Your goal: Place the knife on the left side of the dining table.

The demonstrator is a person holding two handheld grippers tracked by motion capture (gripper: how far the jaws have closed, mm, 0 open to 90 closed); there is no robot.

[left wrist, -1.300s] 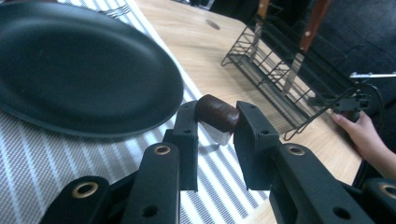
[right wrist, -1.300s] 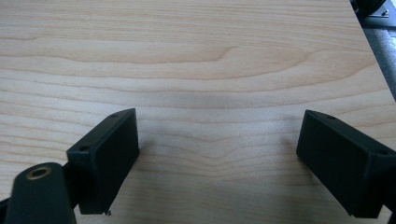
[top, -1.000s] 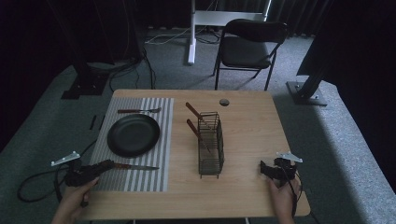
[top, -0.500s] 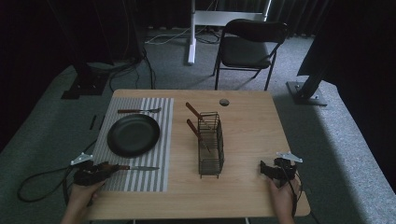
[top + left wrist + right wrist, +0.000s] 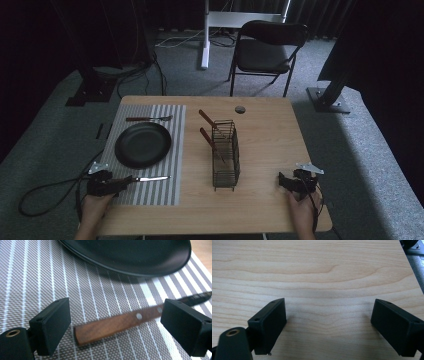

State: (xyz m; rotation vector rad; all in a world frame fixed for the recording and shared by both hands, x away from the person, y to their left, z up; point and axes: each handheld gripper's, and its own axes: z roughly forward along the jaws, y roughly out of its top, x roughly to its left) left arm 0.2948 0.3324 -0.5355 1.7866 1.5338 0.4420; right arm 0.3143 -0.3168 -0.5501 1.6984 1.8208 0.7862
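Note:
A knife (image 5: pixel 150 178) with a brown wooden handle (image 5: pixel 110 326) lies flat on the grey striped placemat (image 5: pixel 170 125), just in front of the black plate (image 5: pixel 142 145). My left gripper (image 5: pixel 127 180) sits low at the mat's near left corner. Its jaws have just been opening and now stand wide on either side of the handle without touching it (image 5: pixel 118 315). A fork (image 5: pixel 148 118) lies on the mat beyond the plate. My right gripper (image 5: pixel 282 181) rests open over bare wood (image 5: pixel 328 322) at the table's near right.
A wire cutlery basket (image 5: pixel 225 155) stands mid-table with wood-handled utensils (image 5: pixel 206 119) sticking out. A small round object (image 5: pixel 240 109) lies near the far edge of the wooden table (image 5: pixel 270 135). Behind it stands a dark chair (image 5: pixel 267 45). A cable (image 5: pixel 45 192) trails off to the left.
The left jaws have opened off the knife handle, and the knife now lies loose on the mat. The left hand has sunk slightly. The right gripper has kept still.

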